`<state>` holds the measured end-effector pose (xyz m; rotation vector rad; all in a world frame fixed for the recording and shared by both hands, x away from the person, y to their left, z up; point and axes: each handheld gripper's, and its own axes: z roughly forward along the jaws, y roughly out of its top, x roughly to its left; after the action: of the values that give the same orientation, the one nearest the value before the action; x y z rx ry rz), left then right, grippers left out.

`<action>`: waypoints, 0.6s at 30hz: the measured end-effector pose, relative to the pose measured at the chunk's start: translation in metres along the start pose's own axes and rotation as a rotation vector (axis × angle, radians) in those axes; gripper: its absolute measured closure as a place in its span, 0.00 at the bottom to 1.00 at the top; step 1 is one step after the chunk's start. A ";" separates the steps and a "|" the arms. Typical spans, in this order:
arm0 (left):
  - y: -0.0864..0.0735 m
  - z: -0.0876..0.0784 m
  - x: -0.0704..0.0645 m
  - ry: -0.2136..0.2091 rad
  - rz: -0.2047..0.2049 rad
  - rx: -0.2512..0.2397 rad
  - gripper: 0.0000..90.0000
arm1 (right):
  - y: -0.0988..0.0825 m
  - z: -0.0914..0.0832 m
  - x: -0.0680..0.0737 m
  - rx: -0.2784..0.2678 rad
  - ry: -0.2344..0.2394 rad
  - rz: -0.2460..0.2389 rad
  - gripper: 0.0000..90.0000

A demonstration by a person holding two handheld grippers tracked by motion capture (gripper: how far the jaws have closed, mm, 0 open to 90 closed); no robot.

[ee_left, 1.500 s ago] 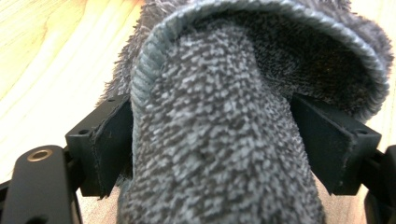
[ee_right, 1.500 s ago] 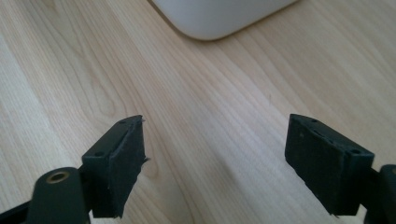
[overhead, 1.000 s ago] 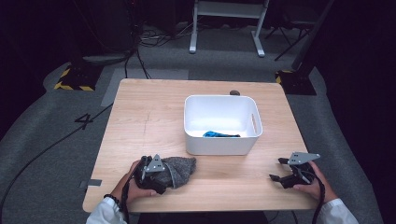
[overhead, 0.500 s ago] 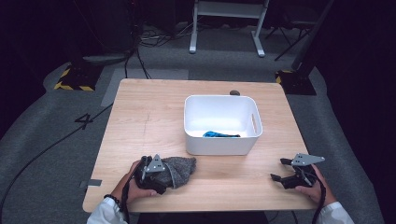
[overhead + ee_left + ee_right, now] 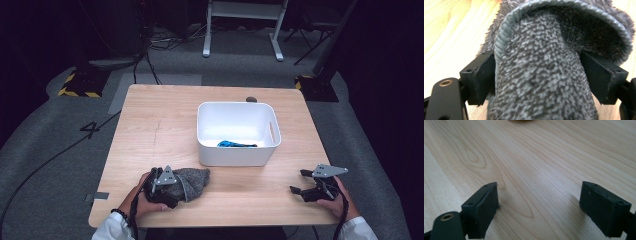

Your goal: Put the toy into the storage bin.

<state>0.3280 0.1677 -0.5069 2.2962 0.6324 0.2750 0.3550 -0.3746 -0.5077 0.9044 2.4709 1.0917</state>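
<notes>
At the lower left of the high view the left gripper [image 5: 172, 192] lay in the person's left hand [image 5: 142, 202] on the near edge of the light wooden table [image 5: 160, 130], and its jaws were pressed on a fuzzy grey knitted sock [image 5: 194, 179] that stretched toward the middle of the frame; in the left gripper view that sock [image 5: 541, 75] bulged up between the two black jaws, its ribbed cuff curling across the top of the frame, with pale wood showing at the upper left; at the lower right of the high view the right gripper [image 5: 299, 182] rested in the person's right hand [image 5: 337, 202], its jaws spread wide with nothing between them, and the right gripper view showed bare wood grain in the gap; farther up, near the centre of the high view, stood a white rectangular plastic bin [image 5: 237, 152] with a blue item [image 5: 235, 144] lying inside against its near wall; beyond the table lay grey carpet [image 5: 60, 150] and the feet of a white metal stand [image 5: 242, 30].
</notes>
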 end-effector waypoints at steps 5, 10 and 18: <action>0.000 0.000 0.001 -0.005 -0.001 0.002 0.19 | 0.000 0.000 0.000 0.000 0.000 0.000 0.17; 0.000 0.000 0.001 -0.005 -0.001 0.002 0.19 | 0.000 0.000 0.000 0.000 -0.002 0.000 0.17; 0.001 0.000 0.001 -0.007 0.001 0.004 0.19 | 0.000 0.000 0.000 0.001 -0.002 0.000 0.17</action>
<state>0.3293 0.1677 -0.5068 2.3002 0.6286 0.2663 0.3550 -0.3747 -0.5077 0.9050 2.4695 1.0893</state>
